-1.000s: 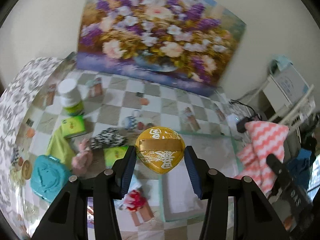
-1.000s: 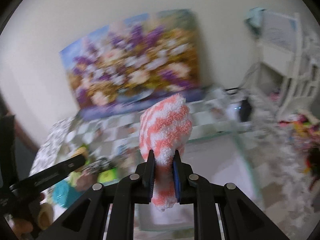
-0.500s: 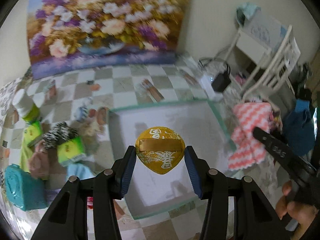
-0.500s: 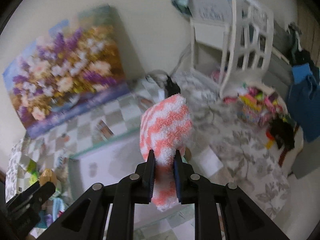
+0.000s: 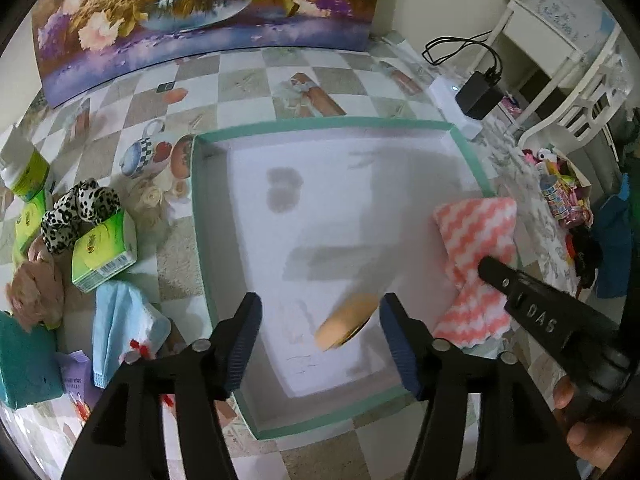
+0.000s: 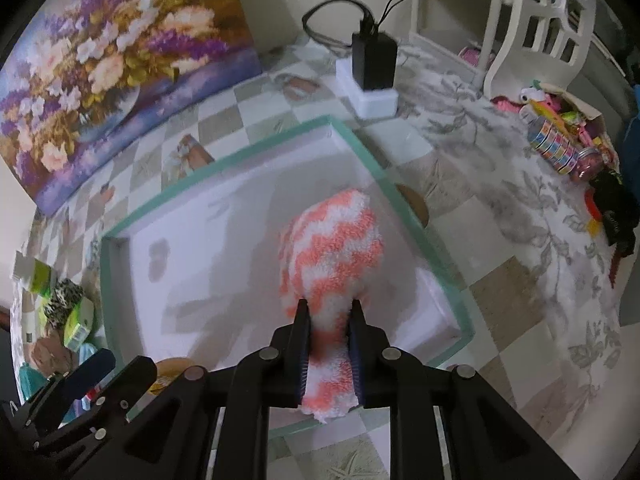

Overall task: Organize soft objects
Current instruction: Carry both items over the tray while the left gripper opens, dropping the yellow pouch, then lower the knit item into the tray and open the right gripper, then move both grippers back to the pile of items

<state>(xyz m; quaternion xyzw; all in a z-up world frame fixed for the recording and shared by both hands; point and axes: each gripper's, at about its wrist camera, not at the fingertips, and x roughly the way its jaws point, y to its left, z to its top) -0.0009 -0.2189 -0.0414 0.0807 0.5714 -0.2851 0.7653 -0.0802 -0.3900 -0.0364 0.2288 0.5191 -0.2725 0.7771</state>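
Left tool [image 5: 320, 340] gapes, just widened; right tool [image 6: 328, 344] pinches sock [image 6: 332, 248].

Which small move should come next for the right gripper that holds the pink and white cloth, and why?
Probably open the right gripper and let go. Its pads pinch the pink and white cloth, which hangs over the green-rimmed tray. The left gripper has just been opening; its yellow pad is already loose in the tray.

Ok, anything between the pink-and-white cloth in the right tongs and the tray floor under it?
Nothing visible. The cloth hangs clamped in the right tongs over bare white floor of the tray. The yellow pad sits apart, below the open left tongs.
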